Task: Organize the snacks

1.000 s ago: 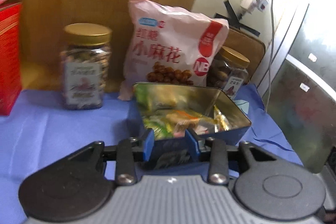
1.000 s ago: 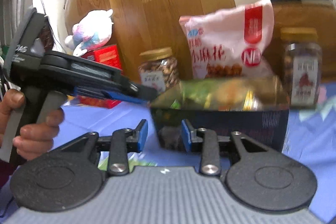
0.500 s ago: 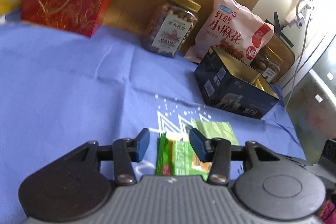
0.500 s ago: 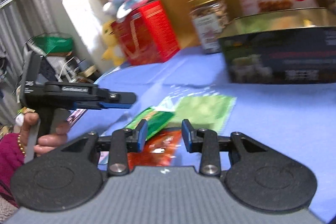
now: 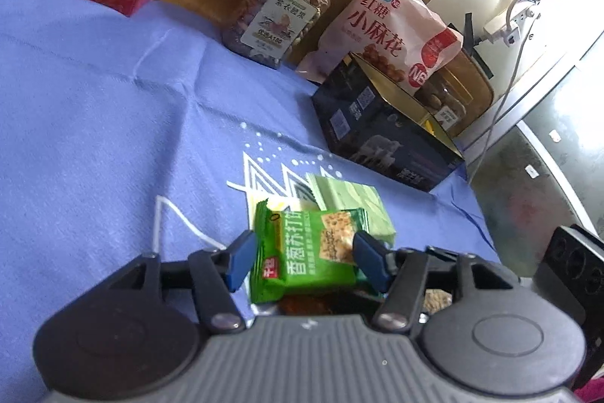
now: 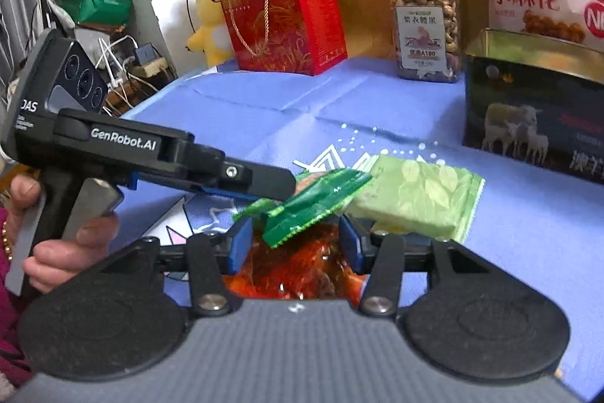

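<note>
Blue cloth (image 5: 94, 108) covers table. Green cracker pack (image 5: 309, 248) sits between left gripper (image 5: 302, 261) blue pads, jaws just been opening, not squeezing. Right gripper (image 6: 294, 244) jaws also opening, around orange-red packet (image 6: 298, 263) under cracker pack. Dark tin (image 5: 381, 135) stands behind.

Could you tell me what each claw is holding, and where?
Nothing yet: both claws have just been opening. The left claw straddles the green cracker packet, the right claw the red packet.

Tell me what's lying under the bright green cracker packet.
The green cracker packet overlaps a red-orange wrapped snack and a pale green packet, all on the blue cloth. Anything beneath that pile is covered.
</note>
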`<action>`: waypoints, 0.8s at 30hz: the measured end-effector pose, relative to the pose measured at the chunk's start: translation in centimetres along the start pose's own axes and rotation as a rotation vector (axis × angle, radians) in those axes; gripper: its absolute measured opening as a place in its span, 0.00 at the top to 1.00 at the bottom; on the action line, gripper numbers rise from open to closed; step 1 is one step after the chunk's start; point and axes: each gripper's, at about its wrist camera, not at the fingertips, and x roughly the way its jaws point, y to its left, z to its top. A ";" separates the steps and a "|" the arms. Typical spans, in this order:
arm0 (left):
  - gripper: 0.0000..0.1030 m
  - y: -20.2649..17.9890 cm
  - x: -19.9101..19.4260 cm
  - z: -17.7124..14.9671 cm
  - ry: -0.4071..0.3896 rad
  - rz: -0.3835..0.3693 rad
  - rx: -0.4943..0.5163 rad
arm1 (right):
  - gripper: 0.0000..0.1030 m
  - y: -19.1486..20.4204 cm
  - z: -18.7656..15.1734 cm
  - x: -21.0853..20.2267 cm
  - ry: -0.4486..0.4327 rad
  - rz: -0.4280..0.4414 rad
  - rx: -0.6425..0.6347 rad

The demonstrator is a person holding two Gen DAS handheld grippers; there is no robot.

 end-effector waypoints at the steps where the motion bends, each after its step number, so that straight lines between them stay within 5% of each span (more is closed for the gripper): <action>1: 0.44 0.0 0.0 -0.1 0.000 -0.002 0.001 | 0.48 0.1 0.1 0.3 0.008 0.001 -0.003; 6: 0.44 -0.3 0.1 -0.4 -0.010 -0.001 0.010 | 0.48 0.3 -0.1 0.4 0.016 0.014 0.007; 13: 0.44 -0.5 0.2 -0.4 -0.008 -0.001 0.015 | 0.47 -2.9 -0.5 -0.9 -0.017 0.125 0.244; 16: 0.43 -0.4 0.3 -0.4 0.007 -0.032 -0.007 | 0.67 -3.6 -0.9 -0.9 -0.018 0.140 0.298; 20: 0.39 0.1 0.1 -0.2 0.020 -0.062 -0.046 | 0.72 -4.6 -1.5 -1.1 -0.013 0.199 0.389; 24: 0.38 0.6 0.0 -0.1 0.022 -0.081 -0.091 | 0.78 -7.4 -3.1 -1.2 -0.015 0.320 0.618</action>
